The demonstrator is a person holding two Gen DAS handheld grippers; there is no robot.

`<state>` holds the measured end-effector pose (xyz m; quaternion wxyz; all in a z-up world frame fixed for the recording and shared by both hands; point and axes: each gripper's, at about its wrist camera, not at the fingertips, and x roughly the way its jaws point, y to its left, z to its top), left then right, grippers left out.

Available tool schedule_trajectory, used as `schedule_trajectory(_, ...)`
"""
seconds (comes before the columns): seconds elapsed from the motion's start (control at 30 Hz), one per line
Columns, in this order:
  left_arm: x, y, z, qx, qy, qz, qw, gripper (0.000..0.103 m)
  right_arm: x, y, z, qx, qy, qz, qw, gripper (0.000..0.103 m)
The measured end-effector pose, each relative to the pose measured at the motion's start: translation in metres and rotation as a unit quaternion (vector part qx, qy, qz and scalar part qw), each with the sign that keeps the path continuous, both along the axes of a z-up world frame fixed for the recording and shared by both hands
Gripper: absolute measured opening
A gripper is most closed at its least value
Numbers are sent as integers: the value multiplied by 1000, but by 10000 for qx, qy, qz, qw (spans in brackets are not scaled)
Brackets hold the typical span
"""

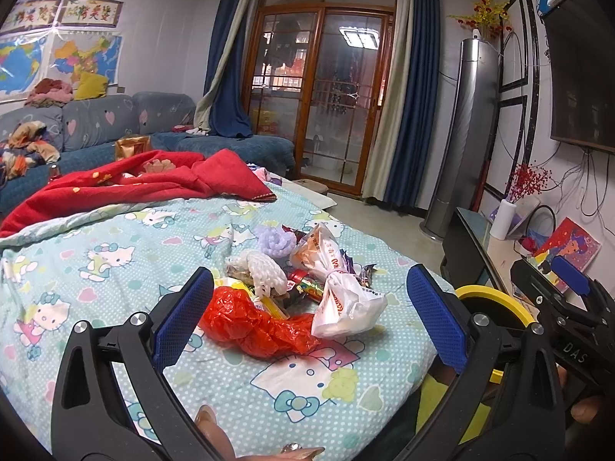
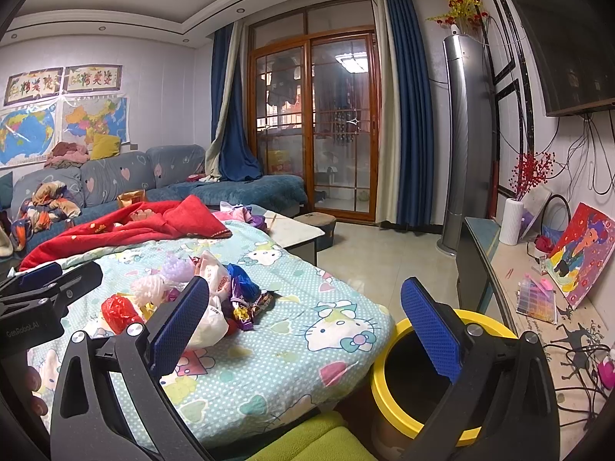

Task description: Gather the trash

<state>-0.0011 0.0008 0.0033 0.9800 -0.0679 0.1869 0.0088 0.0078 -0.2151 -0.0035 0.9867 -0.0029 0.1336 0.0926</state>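
Note:
A heap of trash lies on the cartoon-cat sheet: a crumpled red plastic bag, a white snack bag, white foam netting, a purple foam net and several candy wrappers. My left gripper is open, its blue pads either side of the red bag and just short of it. My right gripper is open and empty, hanging between the sheet's corner and a yellow-rimmed bin. The bin stands beside the bed's right corner.
A red blanket lies bunched at the far end of the sheet. A dark TV cabinet with a white vase, a painting and cables runs along the right. A green cushion is below. Bare tiled floor lies beyond the bin.

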Motion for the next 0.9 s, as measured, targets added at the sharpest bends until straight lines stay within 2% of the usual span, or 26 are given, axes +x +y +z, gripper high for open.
schedule_trajectory(0.27,2,7,-4,-111,92,66,9999,92,2,1,-12,17,91,177,9998,97)
schedule_trajectory(0.37,5,18,-7,-303,172,139,9993,92,5,6,-12,-12,183,369,9992,97)
schedule_trajectory(0.7,13,63,-14,-642,412,683,9948,92,24,39,-12,-195,651,969,9930,97)
schedule_trajectory(0.8,19,80,-12,-833,507,640,9932,92,32,51,-14,-250,786,1134,9901,97)
schedule_trajectory(0.9,32,92,-6,-983,593,378,9927,92,40,63,-18,-336,892,1317,9867,97)
